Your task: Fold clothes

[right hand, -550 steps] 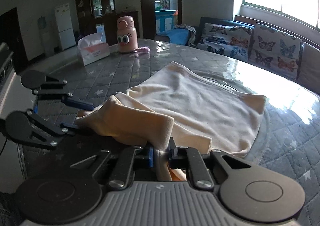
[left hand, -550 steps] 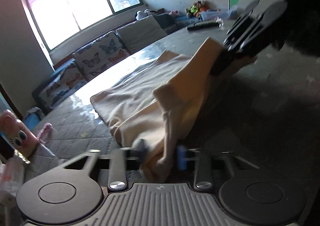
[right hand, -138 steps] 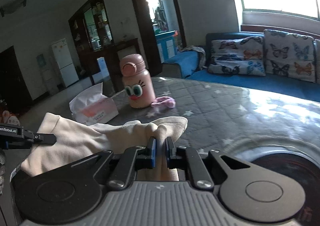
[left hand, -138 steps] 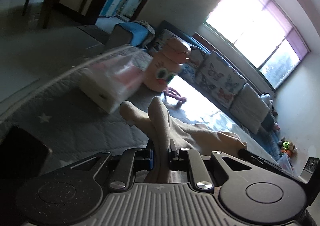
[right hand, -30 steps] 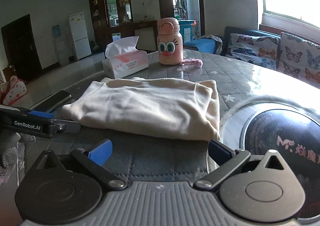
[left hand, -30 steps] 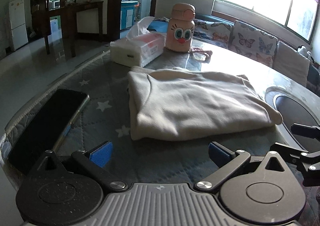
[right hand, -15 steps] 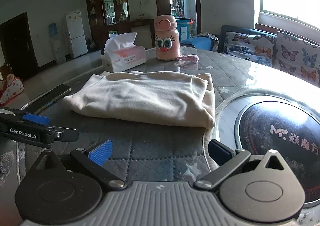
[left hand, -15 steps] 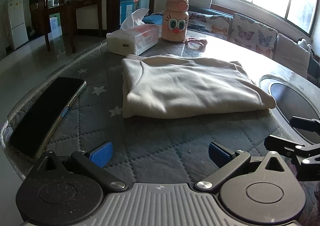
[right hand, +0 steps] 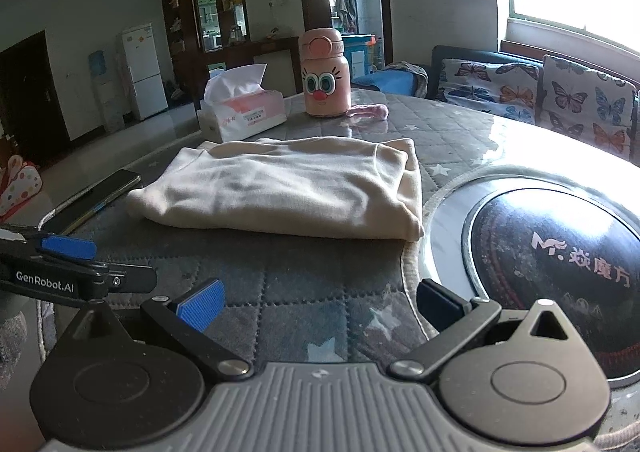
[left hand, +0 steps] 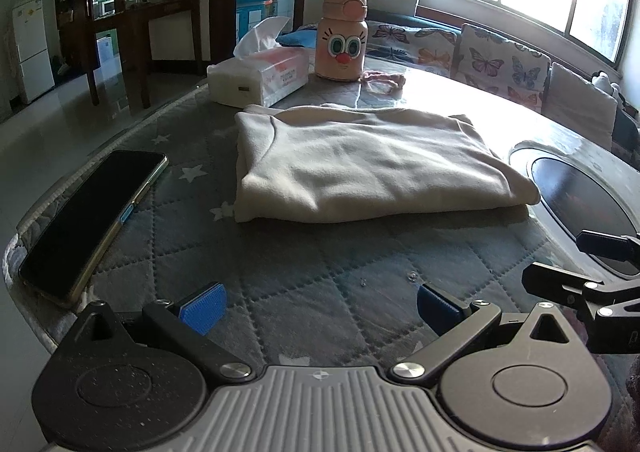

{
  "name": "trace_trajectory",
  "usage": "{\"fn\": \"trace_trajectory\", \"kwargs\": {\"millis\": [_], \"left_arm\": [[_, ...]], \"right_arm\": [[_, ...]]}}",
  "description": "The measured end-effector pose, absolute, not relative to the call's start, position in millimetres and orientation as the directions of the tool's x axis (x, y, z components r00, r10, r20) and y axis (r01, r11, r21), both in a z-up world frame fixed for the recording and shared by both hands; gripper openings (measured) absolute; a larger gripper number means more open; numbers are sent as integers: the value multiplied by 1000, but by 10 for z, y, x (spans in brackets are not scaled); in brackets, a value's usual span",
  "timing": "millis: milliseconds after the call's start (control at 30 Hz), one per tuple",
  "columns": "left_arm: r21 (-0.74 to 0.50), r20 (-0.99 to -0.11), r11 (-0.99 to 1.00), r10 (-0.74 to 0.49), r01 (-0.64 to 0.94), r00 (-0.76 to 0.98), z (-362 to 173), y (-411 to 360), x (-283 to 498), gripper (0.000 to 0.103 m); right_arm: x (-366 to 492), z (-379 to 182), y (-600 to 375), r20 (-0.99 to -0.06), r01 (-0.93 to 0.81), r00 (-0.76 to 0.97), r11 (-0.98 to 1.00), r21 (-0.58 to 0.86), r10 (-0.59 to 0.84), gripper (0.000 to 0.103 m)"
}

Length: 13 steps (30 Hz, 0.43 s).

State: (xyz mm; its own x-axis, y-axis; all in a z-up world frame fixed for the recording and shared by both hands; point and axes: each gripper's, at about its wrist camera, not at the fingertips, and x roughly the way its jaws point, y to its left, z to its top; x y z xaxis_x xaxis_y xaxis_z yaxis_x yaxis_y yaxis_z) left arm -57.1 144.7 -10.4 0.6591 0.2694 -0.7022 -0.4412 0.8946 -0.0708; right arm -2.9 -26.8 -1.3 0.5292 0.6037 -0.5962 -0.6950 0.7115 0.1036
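A cream garment [left hand: 368,164] [right hand: 288,188] lies folded into a flat rectangle on the grey quilted table cover [left hand: 312,276], nothing touching it. My left gripper [left hand: 320,310] hovers open near the table's front edge, a stretch of bare cover between it and the garment. My right gripper [right hand: 320,306] is open too, beside the left one and just as far back from the cloth. In the left wrist view the right gripper's black fingers [left hand: 592,288] show at the right edge. The left gripper's blue-padded fingers [right hand: 68,248] show at the left edge of the right wrist view.
A black phone [left hand: 92,212] lies by the table's left edge. Behind the garment stand a tissue box [left hand: 260,76], a pink cartoon bottle [left hand: 342,36] and a pink hair tie [left hand: 382,77]. A dark round turntable [right hand: 560,276] fills the table's right side. A sofa [right hand: 540,92] lines the window.
Both grippers have drawn back from the folded garment towards the table's front edge, so the garment looks smaller and farther. Both have stayed open and the garment has not moved.
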Motion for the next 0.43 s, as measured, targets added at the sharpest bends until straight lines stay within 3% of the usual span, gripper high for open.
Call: {"fn": "trace_trajectory", "kwargs": {"millis": [433], "left_arm": [[-61, -706, 899, 268, -433, 656, -116, 1371, -580, 103]], "right_arm": [[-80, -11, -305, -595, -689, 528, 715, 117, 606, 103]]}}
